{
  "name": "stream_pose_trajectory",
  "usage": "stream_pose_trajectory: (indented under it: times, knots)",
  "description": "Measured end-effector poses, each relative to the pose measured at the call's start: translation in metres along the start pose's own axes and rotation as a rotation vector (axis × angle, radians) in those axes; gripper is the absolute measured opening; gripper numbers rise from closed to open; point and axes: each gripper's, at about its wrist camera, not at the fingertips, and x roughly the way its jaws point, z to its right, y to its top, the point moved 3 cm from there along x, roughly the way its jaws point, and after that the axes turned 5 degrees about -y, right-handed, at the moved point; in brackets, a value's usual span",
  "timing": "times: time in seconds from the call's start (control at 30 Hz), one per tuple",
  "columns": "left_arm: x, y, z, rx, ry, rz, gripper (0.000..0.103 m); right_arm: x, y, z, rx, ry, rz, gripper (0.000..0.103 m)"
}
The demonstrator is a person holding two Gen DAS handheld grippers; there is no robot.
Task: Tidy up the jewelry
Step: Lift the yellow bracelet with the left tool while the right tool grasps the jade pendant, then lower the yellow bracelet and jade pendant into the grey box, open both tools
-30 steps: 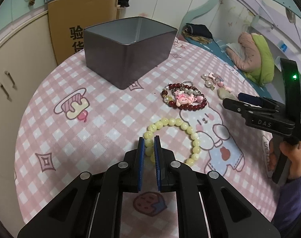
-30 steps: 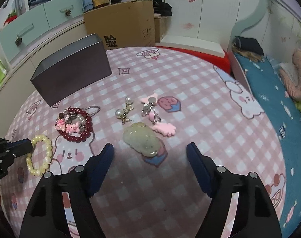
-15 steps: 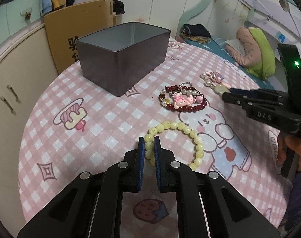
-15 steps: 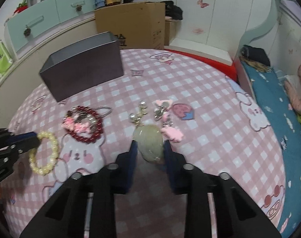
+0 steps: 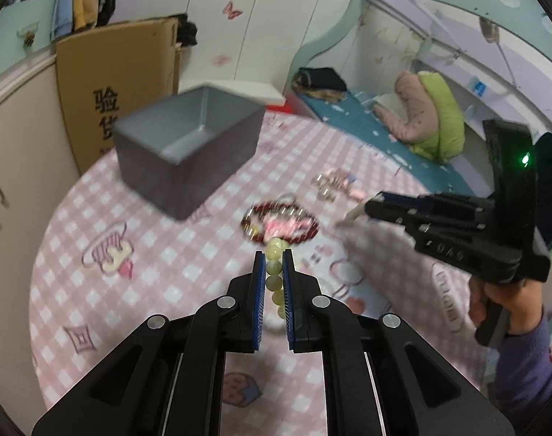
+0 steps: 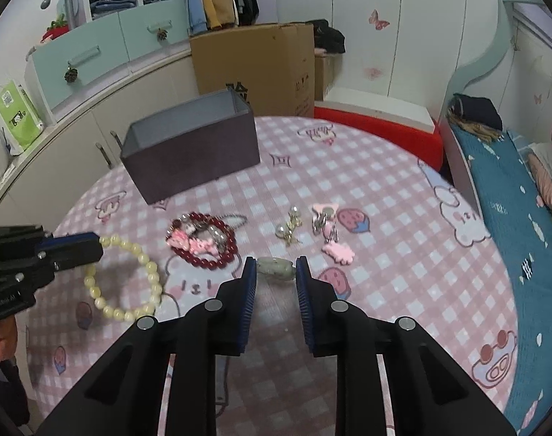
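Table (image 6: 385, 189) with the pink checked cloth carries the grey box (image 6: 188, 156), open at the top, which I judge to be the goal. Both held pieces lie on the near side of this box, so each must travel forward and up over its rim. The left tool (image 5: 274, 258) is closed on the yellow bead bracelet (image 6: 130, 276), whose loop hangs from the tool. The right tool (image 6: 276, 267) grips the pale green stone (image 6: 276, 265) between its pads. The left tool seems nearer to the box. The red bead bracelet (image 6: 203, 239) and small earrings (image 6: 290, 227) lie between tools and box. The left view is blurred, and most of the stone is hidden.
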Motion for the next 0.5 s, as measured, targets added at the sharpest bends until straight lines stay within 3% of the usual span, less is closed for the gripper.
stream_pose_trajectory:
  times: [0.3, 0.5]
  knots:
    - [-0.033, 0.061, 0.004, 0.05, -0.041, 0.084, 0.01, -0.018, 0.033, -0.007, 0.007, 0.021, 0.064, 0.022]
    - [-0.05, 0.113, -0.014, 0.04, 0.012, 0.13, 0.01, -0.026, 0.069, -0.025, -0.016, 0.049, 0.11, 0.022]
